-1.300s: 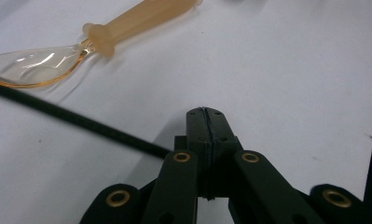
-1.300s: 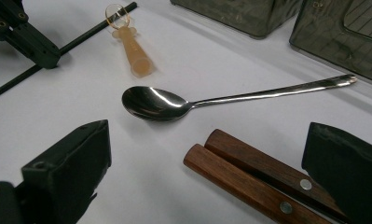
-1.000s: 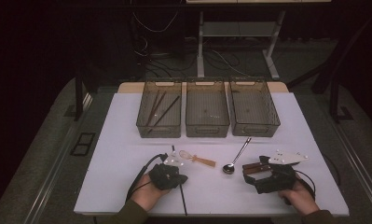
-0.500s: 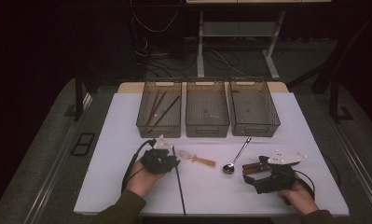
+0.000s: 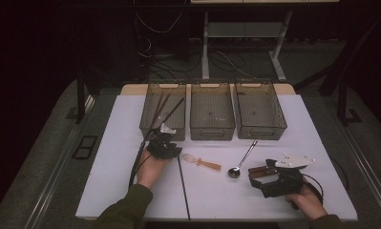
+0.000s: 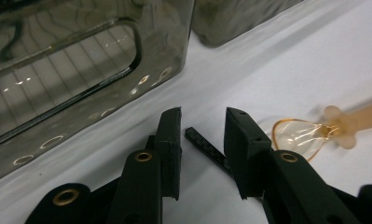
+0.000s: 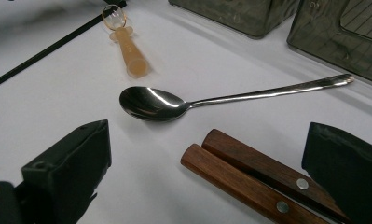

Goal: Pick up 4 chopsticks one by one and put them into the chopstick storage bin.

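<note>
Left jaws just opening around black chopstick point(image 6: 207, 148), right jaws wide around wooden handles point(image 7: 249, 177), white table point(image 5: 302, 129), dark room.

Three bins stand in a row at the far side of the desk point(image 5: 107, 157): the left bin point(image 5: 163, 110), the middle bin point(image 5: 212, 112) and the right bin point(image 5: 259, 110). Chopsticks point(image 5: 165, 110) lie inside the left bin. Just before that bin's near wall sits the left claw point(image 5: 171, 145), a single chopstick point(image 6: 207, 148) lying on the desk between its parted jaws and running back toward the person. To its right lies a small plastic spoon point(image 5: 202, 162), then a metal spoon point(image 5: 243, 160) angled toward the right bin. Nearer the person and further right, the right claw point(image 5: 262, 179) straddles two wooden handles point(image 7: 258, 179), its jaws wide on either side of them.
</note>
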A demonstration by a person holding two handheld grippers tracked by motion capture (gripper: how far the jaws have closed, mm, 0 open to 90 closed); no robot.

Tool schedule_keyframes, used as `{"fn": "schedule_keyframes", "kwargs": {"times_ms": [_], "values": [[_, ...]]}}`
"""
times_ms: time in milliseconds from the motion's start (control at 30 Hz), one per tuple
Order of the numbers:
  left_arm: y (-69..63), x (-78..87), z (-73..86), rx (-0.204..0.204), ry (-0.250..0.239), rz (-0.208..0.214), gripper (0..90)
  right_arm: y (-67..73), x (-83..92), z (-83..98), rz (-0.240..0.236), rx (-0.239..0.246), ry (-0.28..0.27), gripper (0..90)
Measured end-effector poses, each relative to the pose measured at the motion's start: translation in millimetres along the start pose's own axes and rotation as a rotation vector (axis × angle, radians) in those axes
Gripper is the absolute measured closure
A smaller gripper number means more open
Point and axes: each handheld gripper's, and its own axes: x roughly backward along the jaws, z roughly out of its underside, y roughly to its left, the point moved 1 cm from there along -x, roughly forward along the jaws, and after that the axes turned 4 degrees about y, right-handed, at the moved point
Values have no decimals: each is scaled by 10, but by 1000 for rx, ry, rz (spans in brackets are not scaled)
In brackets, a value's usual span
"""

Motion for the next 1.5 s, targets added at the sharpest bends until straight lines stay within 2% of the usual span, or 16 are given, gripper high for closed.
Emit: {"fn": "schedule_keyframes", "kwargs": {"times_ms": [300,633,1200,1400,1500], "values": [[-22,-34,14,-35,6,-27,680,8,-3,-2,0,4,4,15],[-22,-50,5,-39,-5,-35,730,14,-10,-3,-2,7,6,15],[-40,-83,-19,-89,-12,-28,831,15,-12,-4,-3,8,6,15],[-36,-83,-15,-81,-18,-19,827,16,-11,-4,-3,8,6,15],[-21,-66,-18,-88,-18,3,749,16,-9,-4,-4,8,6,15]]}}
